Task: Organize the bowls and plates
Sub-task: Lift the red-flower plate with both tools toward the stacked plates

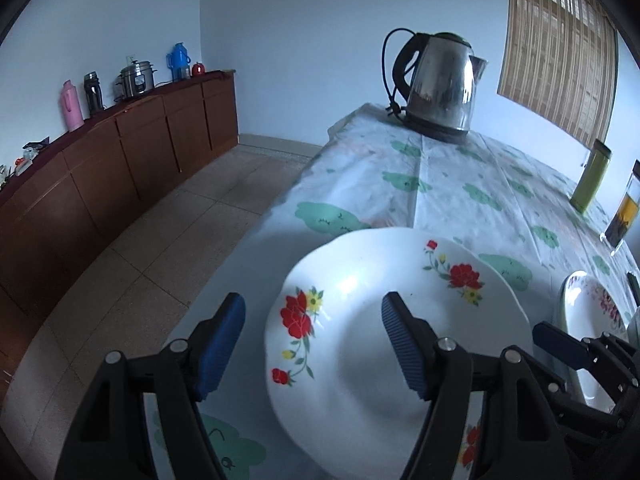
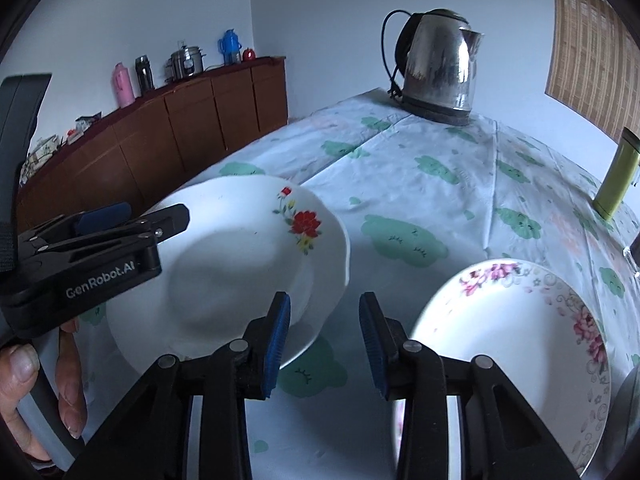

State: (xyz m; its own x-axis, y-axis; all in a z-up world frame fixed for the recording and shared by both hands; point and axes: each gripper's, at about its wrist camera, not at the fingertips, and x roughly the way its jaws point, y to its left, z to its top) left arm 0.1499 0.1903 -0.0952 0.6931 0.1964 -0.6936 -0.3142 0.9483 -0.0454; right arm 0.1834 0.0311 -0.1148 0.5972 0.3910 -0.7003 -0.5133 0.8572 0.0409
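While the left wrist view looks down past the left tongs (image 1: 312,344), spread wide with one blue pad over the bowl of the red-flowered plate (image 1: 400,320) and the other off its left rim, it catches only a sliver of the pink-flowered plate (image 1: 592,312) at the far right, partly hidden by the right tongs (image 1: 560,344). That view also shows tiled floor (image 1: 140,260) beside the tabletop (image 1: 460,184) and a glass jar (image 1: 624,208) at the right edge.

From the right wrist view, the right tongs (image 2: 324,340) stand narrowly parted, gripping nothing, over the cloth between the two plates; the red-flowered plate (image 2: 240,272) looks tilted, with the left tongs (image 2: 132,220) at its left rim, and the pink-flowered plate (image 2: 500,352) lies just right. A hand (image 2: 36,392) grips the left handle.

Both views show a steel kettle (image 2: 436,68) at the far end, a green tumbler (image 2: 616,176) on the right, a wooden sideboard (image 2: 180,120) carrying flasks against the pale wall, and a bamboo blind (image 1: 560,40).
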